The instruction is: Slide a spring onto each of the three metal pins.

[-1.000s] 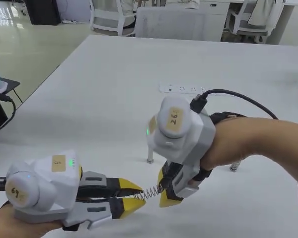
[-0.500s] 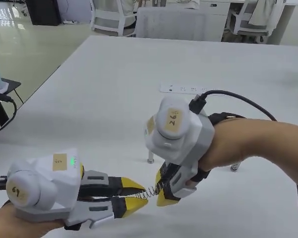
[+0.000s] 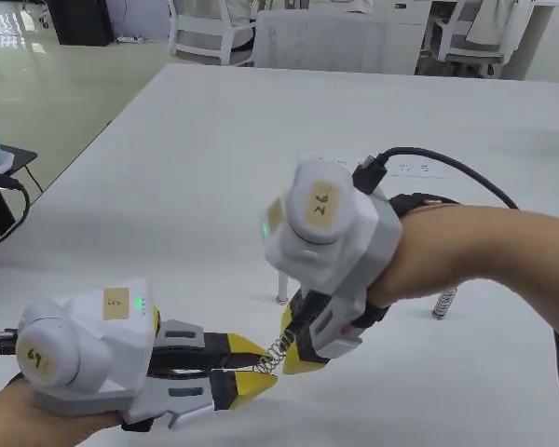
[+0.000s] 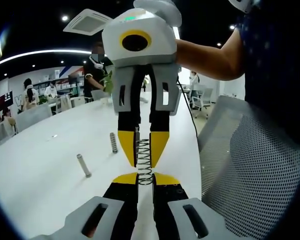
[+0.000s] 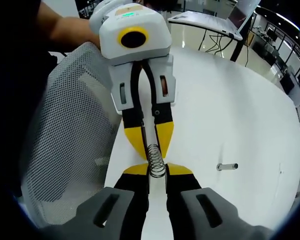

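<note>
A short coil spring (image 3: 278, 352) hangs in the air between the two grippers, just above the white table (image 3: 196, 158). My left gripper (image 3: 253, 370), at the bottom left, is shut on one end of it. My right gripper (image 3: 293, 349) comes in from the right and is shut on the other end. The left gripper view looks along the spring (image 4: 144, 160) into the right gripper (image 4: 144, 150). From the right gripper view, the spring (image 5: 155, 159) leads to the left gripper (image 5: 151, 142). One bare metal pin (image 3: 281, 300) stands behind the grippers. Another pin (image 3: 442, 304) carries a spring.
A white power strip (image 3: 419, 169) lies further back on the table, and a black cable (image 3: 447, 179) runs from the right gripper across it. A grey mesh chair (image 4: 250, 165) stands at the table's near edge. Office chairs stand beyond the far edge.
My right gripper has moved closer to the left gripper. The spring between them looks shorter than before. The left gripper has stayed in place.
</note>
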{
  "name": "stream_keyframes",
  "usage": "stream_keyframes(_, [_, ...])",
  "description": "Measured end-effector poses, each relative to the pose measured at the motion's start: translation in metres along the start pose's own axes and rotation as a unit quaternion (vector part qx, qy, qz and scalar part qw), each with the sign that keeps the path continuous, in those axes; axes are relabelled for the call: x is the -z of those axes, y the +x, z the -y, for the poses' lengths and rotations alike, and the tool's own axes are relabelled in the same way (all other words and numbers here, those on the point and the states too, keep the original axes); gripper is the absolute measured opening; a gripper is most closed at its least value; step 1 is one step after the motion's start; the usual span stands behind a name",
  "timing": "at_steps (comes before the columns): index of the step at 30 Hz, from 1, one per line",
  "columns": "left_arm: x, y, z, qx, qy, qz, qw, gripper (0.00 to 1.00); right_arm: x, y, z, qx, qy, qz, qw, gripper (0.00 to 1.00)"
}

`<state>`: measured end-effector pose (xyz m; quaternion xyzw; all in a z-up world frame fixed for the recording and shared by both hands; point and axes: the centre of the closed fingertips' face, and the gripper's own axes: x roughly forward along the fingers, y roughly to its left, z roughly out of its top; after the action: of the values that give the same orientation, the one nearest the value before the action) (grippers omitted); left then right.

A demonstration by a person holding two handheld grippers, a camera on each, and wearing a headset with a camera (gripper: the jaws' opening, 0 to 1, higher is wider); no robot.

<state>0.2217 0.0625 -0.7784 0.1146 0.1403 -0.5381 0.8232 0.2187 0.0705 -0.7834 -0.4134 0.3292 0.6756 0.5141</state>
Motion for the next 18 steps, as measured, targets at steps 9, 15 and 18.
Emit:
stream_keyframes(9, [0.001, 0.0, 0.0, 0.0, 0.0, -0.002, 1.0, 0.02, -0.01, 0.0, -0.003, -0.003, -0.006, 0.011, 0.9999, 0.09])
stream_keyframes(15, [-0.001, 0.001, 0.0, -0.001, -0.001, 0.0, 1.0, 0.02, -0.016, 0.0, -0.004, -0.005, -0.008, 0.017, 0.9998, 0.1])
stream_keyframes(18, [0.0, 0.0, 0.0, -0.001, -0.002, 0.001, 1.0, 0.02, -0.016, 0.001, -0.004, -0.006, -0.008, 0.015, 0.9998, 0.09])
